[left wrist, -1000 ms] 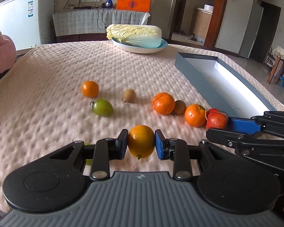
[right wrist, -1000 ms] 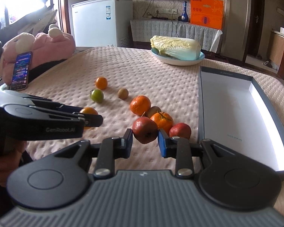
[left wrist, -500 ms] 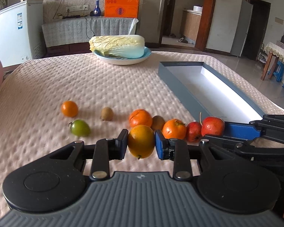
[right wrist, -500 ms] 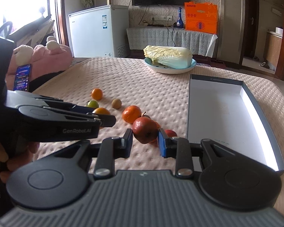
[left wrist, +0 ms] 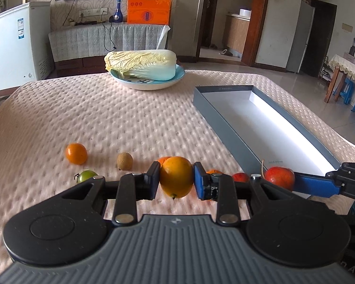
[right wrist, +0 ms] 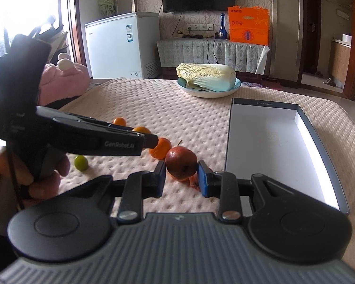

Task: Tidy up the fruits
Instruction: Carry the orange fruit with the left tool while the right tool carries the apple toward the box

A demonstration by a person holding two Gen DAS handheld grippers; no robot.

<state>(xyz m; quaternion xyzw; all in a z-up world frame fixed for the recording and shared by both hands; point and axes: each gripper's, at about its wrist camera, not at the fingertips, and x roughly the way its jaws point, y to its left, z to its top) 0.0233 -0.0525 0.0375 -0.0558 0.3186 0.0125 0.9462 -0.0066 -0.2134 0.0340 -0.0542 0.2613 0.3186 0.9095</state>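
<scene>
Pink quilted cover (left wrist: pixel 135 118): I work on this soft, dimpled surface, so loose fruit sits without rolling.
Grey box (left wrist: pixel 227 127): empty, open-topped, my landmark and likely the place for the fruit.
Napa cabbage (left wrist: pixel 142 64): on a plate beyond the box, not my concern.
Left gripper (left wrist: pixel 176 179): clamped on a yellow-orange citrus (left wrist: pixel 176 176), lifted left of the box.
Right gripper (right wrist: pixel 181 176): pinching a red apple (right wrist: pixel 181 162) beside the box's near corner.
Loose fruit: small orange (left wrist: pixel 76 153), kiwi (left wrist: pixel 125 161), green tomato (left wrist: pixel 86 176) wait left of the box.

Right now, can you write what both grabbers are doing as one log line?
left gripper: shut on orange | right gripper: shut on red apple | grey box: empty | other fruits: on table
</scene>
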